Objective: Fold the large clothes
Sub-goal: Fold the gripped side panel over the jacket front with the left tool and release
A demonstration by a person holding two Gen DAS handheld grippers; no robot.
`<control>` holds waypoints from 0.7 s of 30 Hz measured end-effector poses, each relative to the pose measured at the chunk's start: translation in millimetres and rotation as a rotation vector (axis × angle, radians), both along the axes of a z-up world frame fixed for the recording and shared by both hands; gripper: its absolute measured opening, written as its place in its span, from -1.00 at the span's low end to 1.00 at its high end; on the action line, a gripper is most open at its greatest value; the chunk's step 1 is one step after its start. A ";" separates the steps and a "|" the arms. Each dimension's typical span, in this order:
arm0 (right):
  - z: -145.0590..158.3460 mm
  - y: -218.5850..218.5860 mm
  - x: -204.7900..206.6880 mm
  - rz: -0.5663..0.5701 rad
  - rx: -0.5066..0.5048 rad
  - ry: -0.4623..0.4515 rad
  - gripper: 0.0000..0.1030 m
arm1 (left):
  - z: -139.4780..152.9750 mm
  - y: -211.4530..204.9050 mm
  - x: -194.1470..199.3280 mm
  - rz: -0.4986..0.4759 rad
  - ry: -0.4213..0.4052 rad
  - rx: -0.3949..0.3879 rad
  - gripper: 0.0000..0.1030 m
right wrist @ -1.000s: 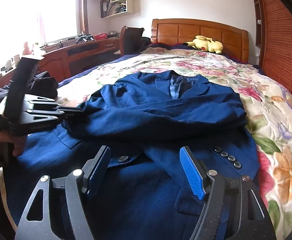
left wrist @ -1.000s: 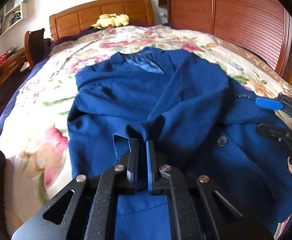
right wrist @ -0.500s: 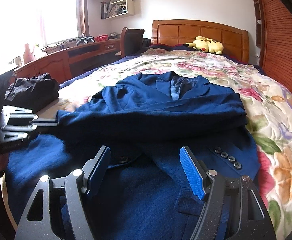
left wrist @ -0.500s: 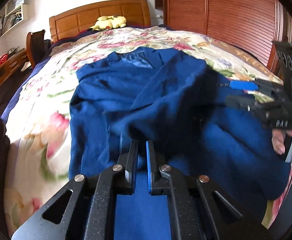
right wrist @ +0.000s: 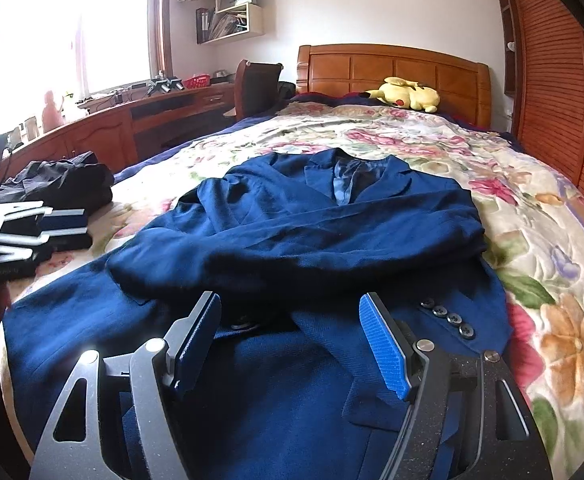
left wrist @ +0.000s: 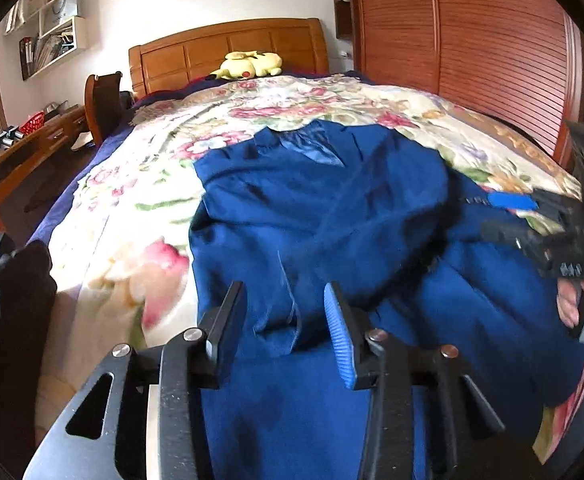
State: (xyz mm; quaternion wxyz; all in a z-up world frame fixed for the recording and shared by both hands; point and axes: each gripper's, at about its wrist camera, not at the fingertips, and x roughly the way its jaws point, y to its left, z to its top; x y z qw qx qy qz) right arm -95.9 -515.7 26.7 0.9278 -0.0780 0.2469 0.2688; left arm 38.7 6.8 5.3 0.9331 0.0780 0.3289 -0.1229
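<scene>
**Sleeve laid across, left jaws let go**

The dark blue wool suit jacket (right wrist: 316,240) lay face up on the floral quilted bed (right wrist: 552,240), collar toward the wooden headboard (right wrist: 392,68) and hem at the foot edge. Both sleeves lay folded across the chest. The left gripper (left wrist: 284,320) had just been opening; a sleeve cuff (left wrist: 280,316) sat between its parted jaws, apparently released rather than pinched. The right gripper (right wrist: 292,340) hovered wide open over the jacket front, holding nothing. The sleeve fold looked finished; next, probably, both grippers would need hold of the hem to bring it up toward the collar. Only the right view showed the cuff buttons (right wrist: 448,316) and the dark clothes (right wrist: 60,180) near the bed's left edge.
</scene>
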 end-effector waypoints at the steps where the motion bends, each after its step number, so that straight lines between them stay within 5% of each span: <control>1: 0.0 -0.5 0.1 0.000 0.001 0.002 0.43 | 0.8 0.0 6.1 -0.002 0.002 -0.003 -0.19; 10: 0.2 -3.7 3.2 0.007 0.018 0.012 0.43 | -19.8 -12.0 74.1 0.004 0.130 -0.017 -0.19; 18: -1.4 -3.9 6.9 0.015 0.036 0.032 0.43 | -54.0 -26.4 90.1 -0.039 0.257 -0.046 -0.20; 21: -1.6 -4.0 8.8 0.017 0.044 0.041 0.43 | -56.9 -29.4 85.2 -0.059 0.268 -0.047 -0.41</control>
